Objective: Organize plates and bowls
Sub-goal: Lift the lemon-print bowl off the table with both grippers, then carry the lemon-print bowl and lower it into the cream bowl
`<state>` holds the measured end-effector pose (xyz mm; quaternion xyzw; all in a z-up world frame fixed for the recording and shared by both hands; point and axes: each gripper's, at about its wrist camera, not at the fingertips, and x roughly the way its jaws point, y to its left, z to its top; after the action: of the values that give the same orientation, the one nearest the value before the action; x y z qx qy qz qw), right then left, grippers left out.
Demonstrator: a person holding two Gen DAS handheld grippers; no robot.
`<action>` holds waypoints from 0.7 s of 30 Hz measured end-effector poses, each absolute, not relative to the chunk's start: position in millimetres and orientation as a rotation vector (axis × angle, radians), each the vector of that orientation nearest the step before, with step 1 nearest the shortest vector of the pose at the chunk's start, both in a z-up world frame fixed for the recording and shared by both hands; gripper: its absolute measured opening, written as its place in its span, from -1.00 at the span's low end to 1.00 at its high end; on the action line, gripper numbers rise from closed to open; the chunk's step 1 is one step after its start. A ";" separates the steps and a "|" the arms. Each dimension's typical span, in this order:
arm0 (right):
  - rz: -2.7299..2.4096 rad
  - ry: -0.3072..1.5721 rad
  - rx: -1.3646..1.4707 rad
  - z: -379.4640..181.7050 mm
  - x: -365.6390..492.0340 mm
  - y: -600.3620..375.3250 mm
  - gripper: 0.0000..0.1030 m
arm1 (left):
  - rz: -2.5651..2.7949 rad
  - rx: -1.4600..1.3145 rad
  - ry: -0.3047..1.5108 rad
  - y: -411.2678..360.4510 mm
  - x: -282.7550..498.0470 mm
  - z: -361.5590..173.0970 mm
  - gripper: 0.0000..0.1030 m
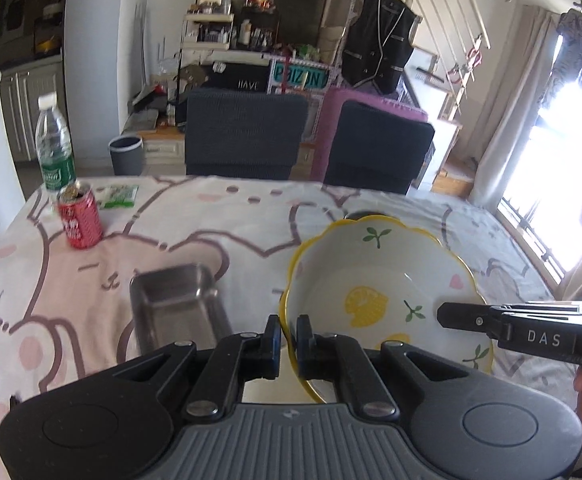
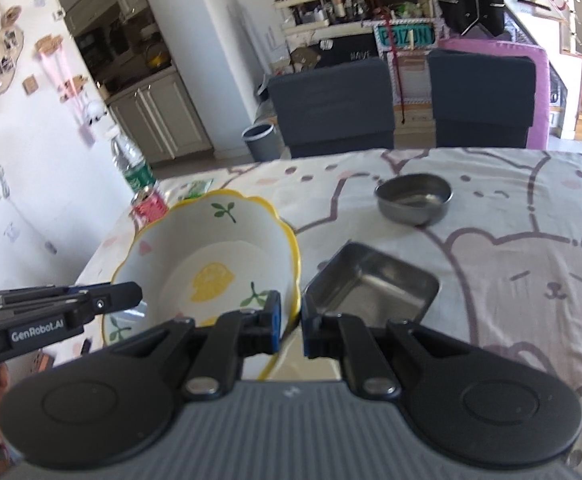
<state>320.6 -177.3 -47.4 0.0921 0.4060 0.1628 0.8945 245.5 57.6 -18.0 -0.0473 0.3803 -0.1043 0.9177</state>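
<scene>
- Both grippers are on the same piece: a white ceramic bowl [image 1: 383, 280] with a wavy yellow rim, lemon and leaf prints inside.
- The left gripper [image 1: 287, 340] is clamped on the bowl's rim at the near left side, one pad inside the wall and one outside.
- The right gripper [image 2: 291, 328] is pinched on the opposite rim in the same way; in the left wrist view it comes in from three o'clock.
- The bowl hangs tilted between the two, held up over the tablecloth [image 1: 91, 280] with its pink bear pattern.
- A rectangular steel tray [image 2: 375, 284] sits on the cloth just beside the bowl, at one o'clock from the right gripper.
- Farther back, around twelve to one o'clock in the right view, sits a round steel bowl [image 2: 413, 198], well apart from the tray.
- Off at ten o'clock in the left view: a red can [image 1: 79, 216], and a water bottle [image 1: 53, 144] behind it.
- Two dark chairs [image 1: 247, 136] stand at the table's far edge.
</scene>
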 end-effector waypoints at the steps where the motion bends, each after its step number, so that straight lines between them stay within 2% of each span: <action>1: 0.339 0.855 0.184 -48.1 321.6 -175.0 -0.76 | -0.214 -0.100 0.795 58.8 245.1 -21.0 -0.85; 8: 0.343 0.957 0.119 -61.8 326.8 -163.7 -0.77 | -0.213 -0.183 0.919 72.2 251.1 -49.9 -0.84; 21: 0.342 1.078 -0.015 -86.0 330.0 -133.7 -0.77 | -0.200 -0.100 1.046 69.4 257.9 -85.8 -0.78</action>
<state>330.0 -133.7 -86.0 -0.0070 0.5107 0.1619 0.8443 257.9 69.4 -85.8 -0.0474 0.4985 -0.0952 0.8603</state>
